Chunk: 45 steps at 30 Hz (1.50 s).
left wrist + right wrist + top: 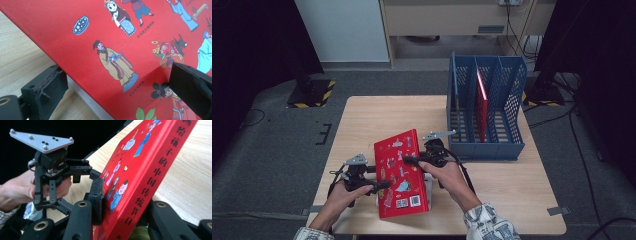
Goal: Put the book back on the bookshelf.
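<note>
A blue perforated file rack [486,107] with three upright compartments stands at the far right of the light wooden surface [377,117]. A thin red book [482,102] stands upright in its middle compartment. Grey carpet [272,150] surrounds the surface; a yellow-and-black striped stand base [312,93] rests at far left.

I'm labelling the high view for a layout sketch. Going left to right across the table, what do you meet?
Left gripper → red picture book → right gripper clamped on the book's right side → blue file rack with a red book standing in its middle slot.
</note>
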Each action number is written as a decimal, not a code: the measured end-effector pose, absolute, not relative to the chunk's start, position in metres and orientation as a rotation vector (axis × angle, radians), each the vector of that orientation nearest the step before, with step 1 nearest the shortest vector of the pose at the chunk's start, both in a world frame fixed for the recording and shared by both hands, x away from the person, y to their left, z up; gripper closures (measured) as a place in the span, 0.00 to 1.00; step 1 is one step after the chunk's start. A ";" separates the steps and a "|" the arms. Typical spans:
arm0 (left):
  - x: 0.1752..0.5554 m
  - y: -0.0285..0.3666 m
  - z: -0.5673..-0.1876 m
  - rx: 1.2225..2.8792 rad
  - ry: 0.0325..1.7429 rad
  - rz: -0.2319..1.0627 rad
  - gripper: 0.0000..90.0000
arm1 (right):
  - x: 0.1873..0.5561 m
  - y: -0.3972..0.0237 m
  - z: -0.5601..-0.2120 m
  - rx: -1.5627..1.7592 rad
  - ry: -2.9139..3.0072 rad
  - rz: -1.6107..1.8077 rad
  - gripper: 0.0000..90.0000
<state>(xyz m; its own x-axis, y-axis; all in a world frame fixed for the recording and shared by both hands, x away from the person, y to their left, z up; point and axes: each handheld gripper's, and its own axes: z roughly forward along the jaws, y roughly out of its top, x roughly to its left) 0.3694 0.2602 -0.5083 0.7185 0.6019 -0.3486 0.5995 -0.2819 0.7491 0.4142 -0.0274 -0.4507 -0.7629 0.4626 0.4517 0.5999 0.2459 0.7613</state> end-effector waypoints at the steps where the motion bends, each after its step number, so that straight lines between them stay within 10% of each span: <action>1: 0.370 0.260 -0.508 1.966 0.923 0.000 0.02 | 0.414 -0.027 -0.450 -1.017 -2.377 -1.539 0.72; 22: 0.366 0.253 -0.498 1.994 0.910 0.064 0.04 | 0.416 -0.014 -0.451 -0.984 -2.457 -1.428 0.56; 45: 0.359 0.263 -0.467 1.813 0.827 0.150 0.17 | 0.408 -0.015 -0.414 -0.805 -2.305 -1.649 0.88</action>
